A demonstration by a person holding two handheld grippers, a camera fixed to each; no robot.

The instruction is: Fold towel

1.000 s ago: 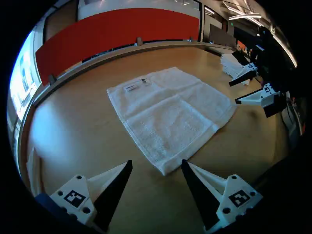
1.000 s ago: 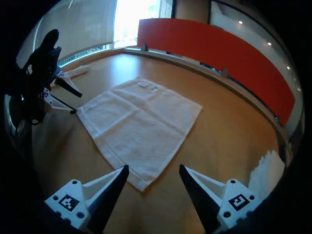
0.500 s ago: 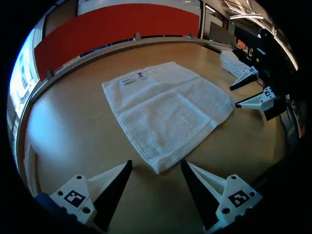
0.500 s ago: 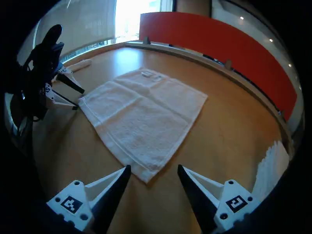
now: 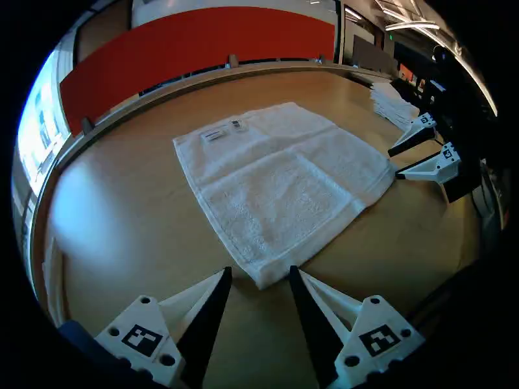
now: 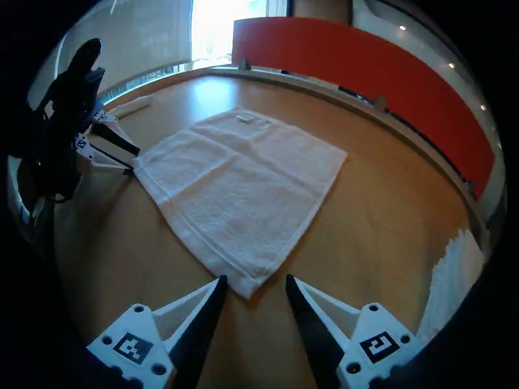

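Note:
A white towel [image 5: 279, 175] lies spread flat on the wooden table [image 5: 130, 214], with a small label [image 5: 224, 129] near its far edge. My left gripper [image 5: 258, 270] is open but narrowed, and the towel's near corner sits just between its fingertips. In the right gripper view the same towel [image 6: 240, 178] points another corner into the narrow gap of my right gripper [image 6: 255, 277], which is also open. Each gripper appears in the other's view at the towel's side corner: the right gripper [image 5: 393, 165] and the left gripper [image 6: 135, 162].
A red partition [image 5: 194, 45] runs along the table's far edge. A stack of folded white towels [image 5: 392, 104] sits at the right, seen again as a towel stack [image 6: 454, 279]. A rolled white cloth [image 6: 130, 107] lies near the window side.
Both grippers' fingers have narrowed and come closer to the towel's corners, which now lie between the fingertips. The towel itself has not moved.

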